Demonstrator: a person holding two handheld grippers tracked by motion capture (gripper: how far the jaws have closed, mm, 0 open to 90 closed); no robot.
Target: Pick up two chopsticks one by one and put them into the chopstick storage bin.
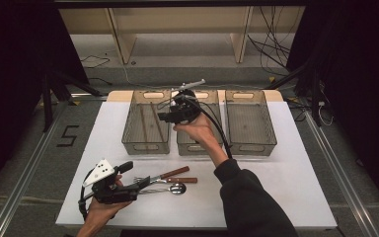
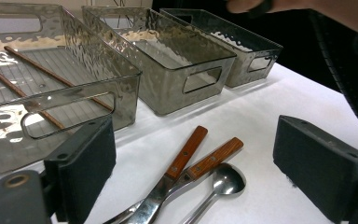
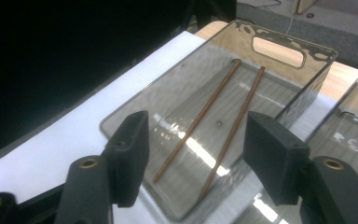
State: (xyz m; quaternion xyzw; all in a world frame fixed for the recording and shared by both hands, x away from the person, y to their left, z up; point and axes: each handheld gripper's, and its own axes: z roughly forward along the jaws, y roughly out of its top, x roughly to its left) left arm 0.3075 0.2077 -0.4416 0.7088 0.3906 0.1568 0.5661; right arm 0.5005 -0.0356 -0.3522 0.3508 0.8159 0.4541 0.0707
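- My right gripper point(image 1: 164, 117) hangs over the left clear ribbed plastic bin point(image 1: 128, 134), jaws spread wide with nothing between them; the two thin brown wooden chopsticks point(image 3: 214, 122) lie side by side on its floor, below my pads.
- My left gripper point(image 1: 145, 180) rests low with jaws wide, empty, just short of the wooden-handled cutlery point(image 2: 186, 161) and steel spoon point(image 2: 223, 182).
- The high view adds the middle clear plastic bin point(image 1: 197, 147) and right clear plastic bin point(image 1: 271, 140).

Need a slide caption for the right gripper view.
Open right gripper above the left bin, two chopsticks lying inside.
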